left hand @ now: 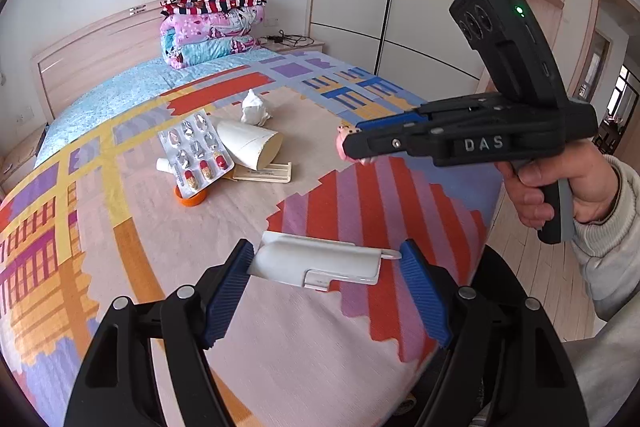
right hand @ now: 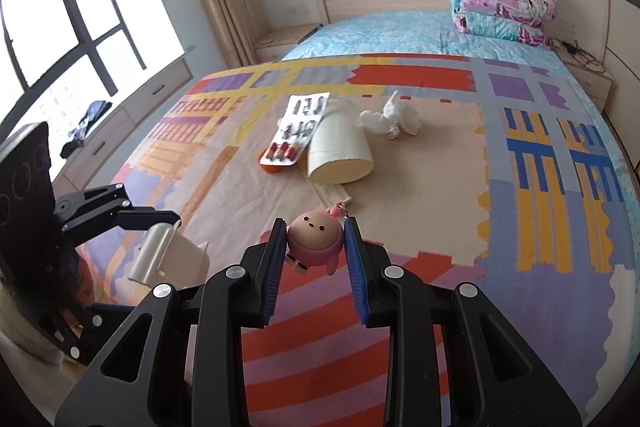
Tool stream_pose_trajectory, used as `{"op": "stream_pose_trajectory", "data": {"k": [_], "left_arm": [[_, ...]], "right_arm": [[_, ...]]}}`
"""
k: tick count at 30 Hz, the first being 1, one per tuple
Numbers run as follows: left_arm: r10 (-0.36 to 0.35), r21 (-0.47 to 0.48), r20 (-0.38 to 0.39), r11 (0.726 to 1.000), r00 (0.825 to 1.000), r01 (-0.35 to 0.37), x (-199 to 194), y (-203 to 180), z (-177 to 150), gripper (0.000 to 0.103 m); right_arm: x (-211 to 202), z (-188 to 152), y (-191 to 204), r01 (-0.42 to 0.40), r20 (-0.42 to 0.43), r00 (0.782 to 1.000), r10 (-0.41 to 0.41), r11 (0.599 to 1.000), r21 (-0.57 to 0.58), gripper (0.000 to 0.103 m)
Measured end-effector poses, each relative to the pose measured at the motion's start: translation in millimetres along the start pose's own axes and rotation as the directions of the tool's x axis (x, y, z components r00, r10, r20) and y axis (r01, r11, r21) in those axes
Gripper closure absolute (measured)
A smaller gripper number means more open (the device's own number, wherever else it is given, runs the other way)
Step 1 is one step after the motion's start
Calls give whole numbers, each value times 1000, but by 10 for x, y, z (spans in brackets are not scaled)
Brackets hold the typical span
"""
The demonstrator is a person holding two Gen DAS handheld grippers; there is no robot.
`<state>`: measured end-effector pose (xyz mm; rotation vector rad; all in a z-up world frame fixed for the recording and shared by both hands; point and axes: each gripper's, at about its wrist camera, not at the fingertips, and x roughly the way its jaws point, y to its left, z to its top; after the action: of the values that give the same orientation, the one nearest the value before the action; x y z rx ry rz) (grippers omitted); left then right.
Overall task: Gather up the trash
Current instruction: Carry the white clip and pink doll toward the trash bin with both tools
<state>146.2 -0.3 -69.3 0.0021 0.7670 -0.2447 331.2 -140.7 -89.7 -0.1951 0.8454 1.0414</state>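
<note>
My left gripper [left hand: 326, 257] is shut on a white plastic holder [left hand: 320, 263], gripped end to end between the blue pads and held above the bedspread [left hand: 280, 347]; the same holder [right hand: 168, 251] shows at the left of the right wrist view. My right gripper [right hand: 315, 233] is shut on a small pink toy figure [right hand: 316, 243] with a keyring loop. Farther up the bed lies a pile: a pill blister pack [left hand: 196, 151], a paper cup [left hand: 252, 147] on its side, a crumpled tissue [left hand: 254, 107], an orange lid [left hand: 192, 199] and a flat beige plastic piece [left hand: 264, 173].
Folded quilts [left hand: 212, 23] are stacked by the headboard [left hand: 92, 59]. A wardrobe [left hand: 400, 7] stands beyond the bed, with wooden floor [left hand: 532, 259] to the right. A window and low drawers [right hand: 120, 99] run along the other side. A hand [left hand: 560, 187] holds the right gripper.
</note>
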Motion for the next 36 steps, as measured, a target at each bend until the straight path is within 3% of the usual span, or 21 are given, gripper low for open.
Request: {"op": "stream_pose_trajectory", "data": {"k": [21, 36], "left_arm": [[7, 8, 9, 1000, 1000, -7, -544, -490, -531, 30], [-63, -49, -126, 997, 990, 58, -351, -754, -1205, 30]], "right_arm": [[-488, -721, 750, -72, -36, 997, 68, 990, -123, 73], [-345, -1497, 1009, -143, -204, 972, 114, 981, -133, 73]]}}
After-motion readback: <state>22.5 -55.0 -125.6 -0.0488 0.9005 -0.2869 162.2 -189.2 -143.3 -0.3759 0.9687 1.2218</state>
